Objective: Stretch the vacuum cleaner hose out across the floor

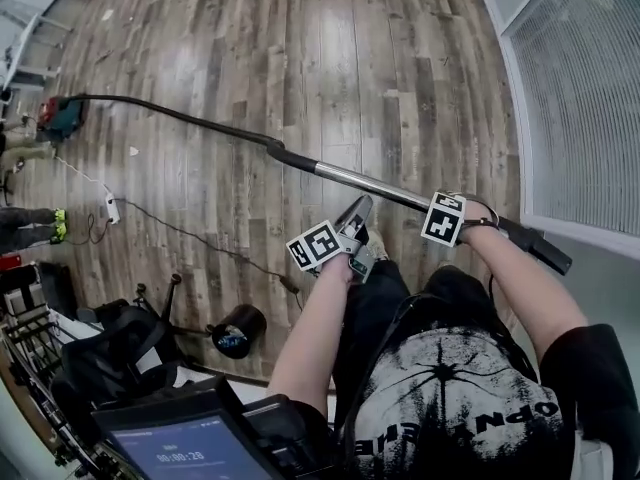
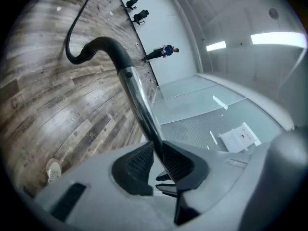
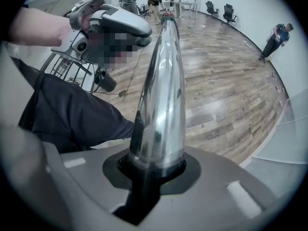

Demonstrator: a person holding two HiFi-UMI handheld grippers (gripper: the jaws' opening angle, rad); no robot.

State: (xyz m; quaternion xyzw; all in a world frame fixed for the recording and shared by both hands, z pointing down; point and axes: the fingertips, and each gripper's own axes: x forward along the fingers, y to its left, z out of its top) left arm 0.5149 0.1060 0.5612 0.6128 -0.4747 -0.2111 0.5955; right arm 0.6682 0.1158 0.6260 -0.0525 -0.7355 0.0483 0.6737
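The person stood over a wooden floor with both grippers on the vacuum's chrome wand, which slanted across the lower right of the head view. The left gripper had its two black pads closed against the wand, the tube running up from between them with no gap on either side. The right gripper sat nearer the person's right, close to the black handle at the wand's end, and its jaws were likewise clamped round the shiny tube, which filled the space between them. From the far end of the wand the black hose ran on leftward in a long, nearly straight line over the boards to the vacuum cleaner, which stood at the upper left of the head view, well apart from the person. In the left gripper view the hose made one tight bend just past the wand's joint and then trailed away along the floor. A white power strip with a thin cable lay on the floor below the hose, apart from it.
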